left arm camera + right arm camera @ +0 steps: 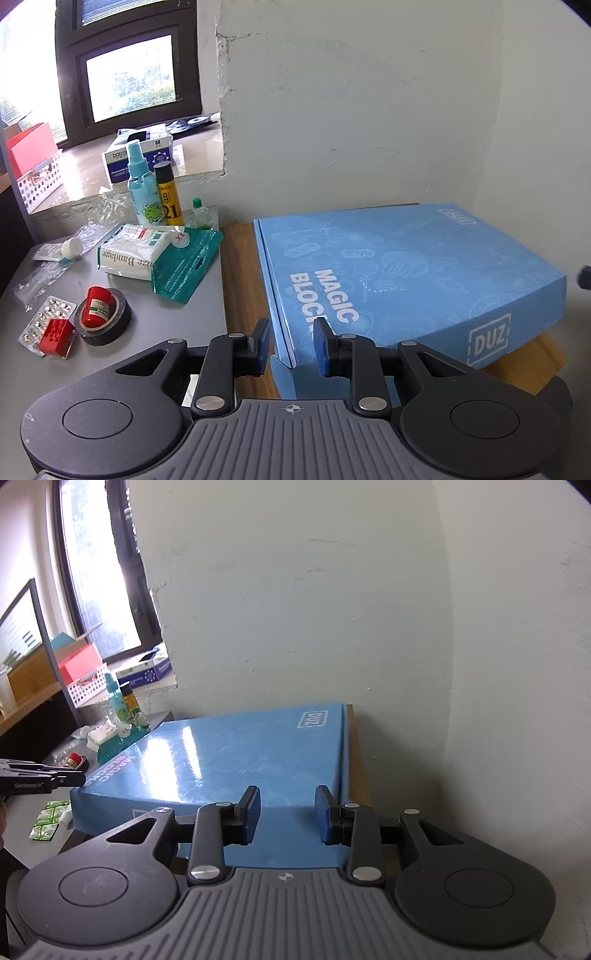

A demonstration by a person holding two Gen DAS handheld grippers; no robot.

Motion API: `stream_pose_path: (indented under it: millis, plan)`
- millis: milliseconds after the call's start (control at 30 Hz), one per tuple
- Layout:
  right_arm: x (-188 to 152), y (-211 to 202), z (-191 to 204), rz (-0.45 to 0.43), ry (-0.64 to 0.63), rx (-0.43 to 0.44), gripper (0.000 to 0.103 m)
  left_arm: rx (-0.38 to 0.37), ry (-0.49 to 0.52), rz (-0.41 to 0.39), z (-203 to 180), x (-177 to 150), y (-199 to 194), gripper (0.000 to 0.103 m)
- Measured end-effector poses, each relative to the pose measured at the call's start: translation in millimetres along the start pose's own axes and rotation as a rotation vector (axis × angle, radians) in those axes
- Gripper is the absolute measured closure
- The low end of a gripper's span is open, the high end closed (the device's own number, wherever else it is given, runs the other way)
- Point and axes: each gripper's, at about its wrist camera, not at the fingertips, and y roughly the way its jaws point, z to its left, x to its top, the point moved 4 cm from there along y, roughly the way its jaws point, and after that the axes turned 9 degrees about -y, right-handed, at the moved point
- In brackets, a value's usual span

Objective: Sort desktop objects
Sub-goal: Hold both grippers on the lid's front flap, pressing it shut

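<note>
Left tool [290, 345]: parted, astride corner flap, pads clear | Right tool [287, 814]: parted, empty | Blue box [406, 273]: shut, on wooden worktop [240, 280] | Handling: likely light, stiff, glossy card; take front edge.

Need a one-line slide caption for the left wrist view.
Left gripper, jaws apart, straddles the near corner of a closed blue cardboard box; a red-capped bottle stands inside a black tape roll nearby.

left gripper [291, 345] jaws apart — straddling blue box [424, 266] corner
</note>
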Motion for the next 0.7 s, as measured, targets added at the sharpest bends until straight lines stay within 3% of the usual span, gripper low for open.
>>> stream_pose_path:
  millis: [233, 467, 700]
  plan:
    - [-28.7, -18.5, -23.8, 0.011, 0.066, 0.044, 0.063, 0.013, -0.124, 0.024, 6.1, -3.2, -4.9, 0.072]
    - [-50.3, -10.5, -30.2, 0.034, 0.080, 0.096, 0.063, 0.055, -0.116, 0.011, 0.7, -5.2, -11.6, 0.069]
    - [-47.9, -3.5, -25.4, 0.050, 0.055, 0.094, 0.063, 0.010, -0.116, -0.011, 3.3, -8.3, -15.3, 0.063]
